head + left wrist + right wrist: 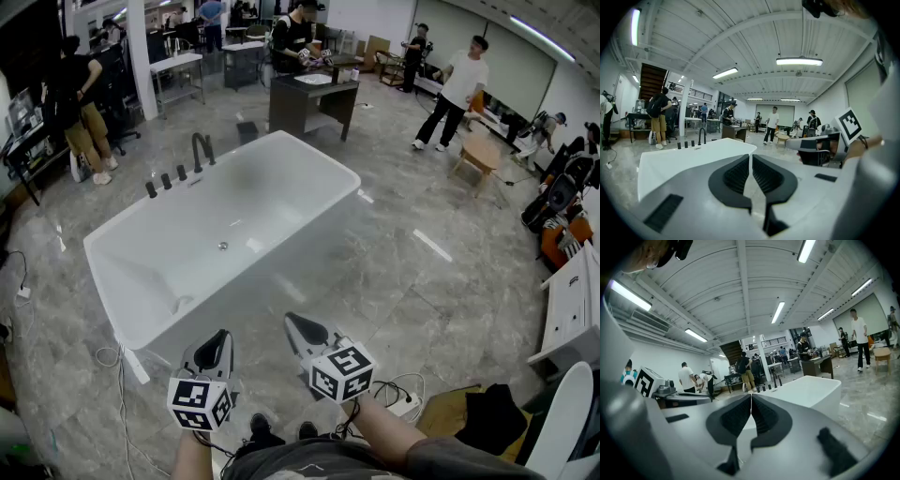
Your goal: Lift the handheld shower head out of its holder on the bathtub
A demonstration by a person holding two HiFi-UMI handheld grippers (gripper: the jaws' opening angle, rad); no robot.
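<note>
**Fingers together on the left gripper (223, 336) and the right gripper (292, 320), short of the white rectangular freestanding bathtub (262, 197)**

Each gripper's fingers are pressed tip to tip, with nothing between them. The bathtub stands on the grey marbled floor (441, 281). Both grey-and-black grippers hover side by side off its near long wall, apart from it and aimed toward it. On the rim farthest from the grippers rises a tall curved black spout (202, 150). Just left of the spout on the same rim stands a row of three short black fittings (167, 181). The handheld shower head cannot be singled out among these at this size.
</note>
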